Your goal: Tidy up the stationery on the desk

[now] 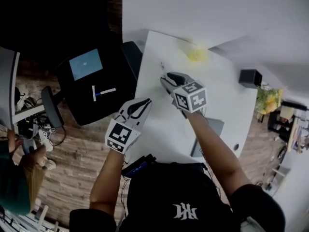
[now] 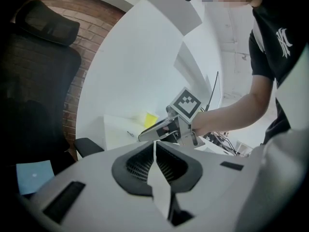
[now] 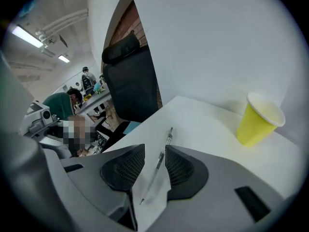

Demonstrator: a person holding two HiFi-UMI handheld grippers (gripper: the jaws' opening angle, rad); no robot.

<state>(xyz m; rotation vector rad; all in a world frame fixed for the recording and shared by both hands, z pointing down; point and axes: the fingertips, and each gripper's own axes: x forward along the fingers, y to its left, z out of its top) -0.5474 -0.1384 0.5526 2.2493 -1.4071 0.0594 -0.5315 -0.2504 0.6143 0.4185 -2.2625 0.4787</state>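
Two clear pens lie on the white desk near its left edge. One pen shows on the desk through the gap between the pads of my right gripper, which hangs open just above it. The second pen lies just beyond the first. A yellow paper cup stands further back to the right, and it also shows as the yellow cup in the head view. My left gripper hovers shut and empty at the desk's left edge, behind the right gripper. From the left gripper I see the right gripper over the desk.
A black office chair with a blue sheet on its seat stands close to the desk's left edge. A black box sits at the far right of the desk, and a grey flat device lies near me. People sit at another table to the left.
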